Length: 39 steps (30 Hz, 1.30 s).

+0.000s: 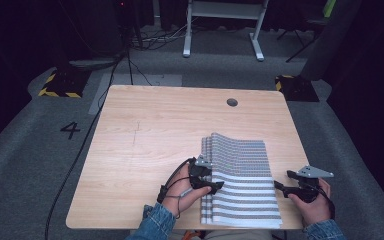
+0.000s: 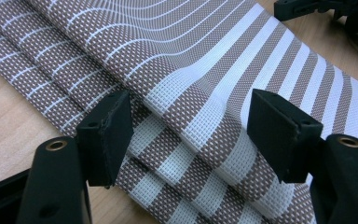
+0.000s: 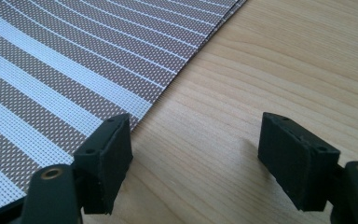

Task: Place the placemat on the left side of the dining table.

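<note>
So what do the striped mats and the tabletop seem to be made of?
The striped mats look like woven plastic mesh, perhaps vinyl: an open grid weave shows, and the layers hold a stiff curve. The tabletop looks like light wood or wood-look laminate, matte, with visible grain.

We hold our left gripper (image 1: 215, 187) near the front edge of the table, jaws spread wide, wrist angled inward. Our right gripper (image 1: 280, 186) sits near the front right corner, jaws equally parted and pointing left, with our right hand (image 1: 314, 202) wrapped around its handle.
</note>
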Available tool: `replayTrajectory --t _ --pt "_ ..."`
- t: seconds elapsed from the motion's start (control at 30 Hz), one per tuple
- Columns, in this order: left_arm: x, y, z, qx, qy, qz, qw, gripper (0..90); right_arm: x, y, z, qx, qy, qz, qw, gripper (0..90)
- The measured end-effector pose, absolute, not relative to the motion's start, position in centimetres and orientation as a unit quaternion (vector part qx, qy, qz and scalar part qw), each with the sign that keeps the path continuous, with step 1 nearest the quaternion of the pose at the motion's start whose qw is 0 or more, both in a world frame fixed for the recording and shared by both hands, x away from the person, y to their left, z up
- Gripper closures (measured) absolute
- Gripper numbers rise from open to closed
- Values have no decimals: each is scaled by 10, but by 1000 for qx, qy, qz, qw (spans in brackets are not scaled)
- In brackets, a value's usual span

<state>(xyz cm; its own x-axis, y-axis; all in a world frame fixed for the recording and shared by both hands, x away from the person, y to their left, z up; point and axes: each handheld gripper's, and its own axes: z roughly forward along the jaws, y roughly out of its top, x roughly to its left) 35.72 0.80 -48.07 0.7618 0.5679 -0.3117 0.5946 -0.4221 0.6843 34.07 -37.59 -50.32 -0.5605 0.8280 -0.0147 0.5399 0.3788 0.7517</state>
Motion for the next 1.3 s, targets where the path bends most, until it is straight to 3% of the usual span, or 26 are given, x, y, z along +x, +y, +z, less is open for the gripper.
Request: replayTrajectory --t 0.3,0.43,0.5,0.63,1.3 --pt "357 -14 -483 857 332 -29 393 355 341 -375 -503 426 805 362 200 260" --pt "360 -17 -485 851 347 -24 394 512 341 -375 -503 426 805 362 200 260" --pt "360 -17 -483 850 353 -25 391 721 341 -375 -503 426 805 362 200 260" --pt "356 -16 -477 842 351 -17 410 852 341 -375 -503 426 805 362 200 260" --pt "325 0 -412 833 284 45 474 886 341 -375 -503 426 805 362 199 260"
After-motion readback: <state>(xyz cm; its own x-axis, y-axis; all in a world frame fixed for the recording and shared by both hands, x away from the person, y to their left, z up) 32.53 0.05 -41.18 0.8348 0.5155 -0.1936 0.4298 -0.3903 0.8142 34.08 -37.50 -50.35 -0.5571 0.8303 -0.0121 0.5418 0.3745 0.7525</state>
